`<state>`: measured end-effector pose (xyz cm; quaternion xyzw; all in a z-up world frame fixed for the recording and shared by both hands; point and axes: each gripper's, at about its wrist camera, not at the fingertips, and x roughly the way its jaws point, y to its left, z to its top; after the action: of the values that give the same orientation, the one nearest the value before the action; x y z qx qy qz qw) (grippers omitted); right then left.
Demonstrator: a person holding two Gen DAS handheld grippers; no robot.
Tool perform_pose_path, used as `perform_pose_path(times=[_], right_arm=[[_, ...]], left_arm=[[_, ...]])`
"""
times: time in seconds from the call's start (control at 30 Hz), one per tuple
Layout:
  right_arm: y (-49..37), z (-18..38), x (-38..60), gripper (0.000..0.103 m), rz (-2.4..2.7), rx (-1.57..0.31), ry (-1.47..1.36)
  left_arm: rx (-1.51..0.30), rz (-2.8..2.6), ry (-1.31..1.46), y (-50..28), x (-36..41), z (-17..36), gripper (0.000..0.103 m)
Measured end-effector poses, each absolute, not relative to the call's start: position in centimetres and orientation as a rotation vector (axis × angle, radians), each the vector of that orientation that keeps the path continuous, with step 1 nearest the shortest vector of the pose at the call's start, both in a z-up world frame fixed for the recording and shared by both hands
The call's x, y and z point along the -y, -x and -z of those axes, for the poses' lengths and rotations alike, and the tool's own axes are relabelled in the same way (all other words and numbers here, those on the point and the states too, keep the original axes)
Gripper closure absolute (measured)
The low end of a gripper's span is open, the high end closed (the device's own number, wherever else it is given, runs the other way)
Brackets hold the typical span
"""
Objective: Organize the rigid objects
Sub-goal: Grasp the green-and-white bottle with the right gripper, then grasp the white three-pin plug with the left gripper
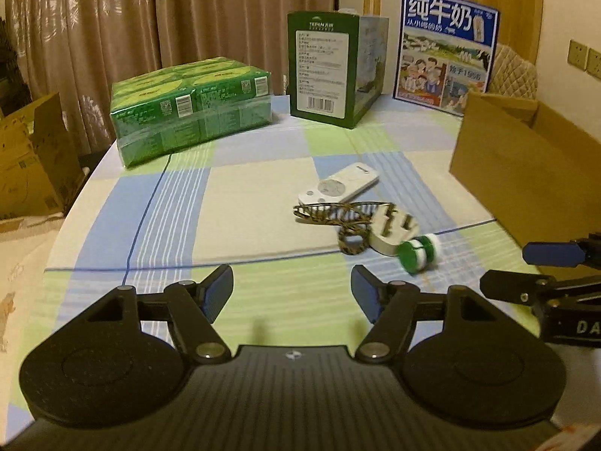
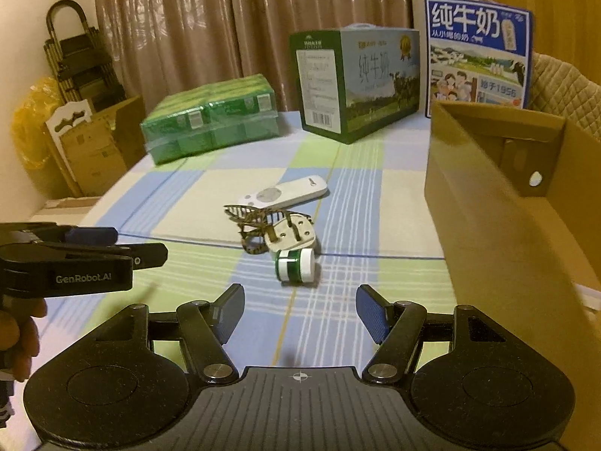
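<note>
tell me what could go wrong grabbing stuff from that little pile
1. The jar lies on its side, so it may roll when the right tool closes on it.
2. The hair clip overlaps the plug, which touches the jar; lifting one could drag the others.
3. The left tool is close by; both reaching in might collide.

cardboard box [image 2: 499, 203]: cut off at right edge, inside mostly hidden | green-white jar [image 1: 417, 253]: blurred, label unreadable | hair clip [image 2: 255, 225]: partly behind plug [image 2: 296, 231], shape perhaps butterfly | right claw [image 1: 503, 270]: only tips in left view
</note>
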<state>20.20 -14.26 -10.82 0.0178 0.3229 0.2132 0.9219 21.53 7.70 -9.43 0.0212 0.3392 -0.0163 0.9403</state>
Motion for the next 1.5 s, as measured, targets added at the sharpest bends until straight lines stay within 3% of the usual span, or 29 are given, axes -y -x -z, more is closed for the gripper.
perform_pose_path(times=[0.4,0.53,1.17,1.5], right_arm=[[-25.4,15.1,11.2,0.057,-0.44,-0.656,0.015],[-26.1,16.2,10.7,0.074,-0.438,-0.664,0.023],[-29.6,15.8,12.1,0.075,-0.379,-0.612,0.1],[-25.3,16.0,10.3,0.075,-0.674,-0.628,0.114]], left_arm=[[-0.735,0.091,-0.002,-26.4,-8.9,10.7,0.038],[-0.755,0.055,0.066,-26.8,-10.6,10.9,0.038],[-0.752,0.113,0.035,-26.8,-9.6,11.4,0.038],[-0.748,0.172,0.097,-26.9,-9.8,11.4,0.036]])
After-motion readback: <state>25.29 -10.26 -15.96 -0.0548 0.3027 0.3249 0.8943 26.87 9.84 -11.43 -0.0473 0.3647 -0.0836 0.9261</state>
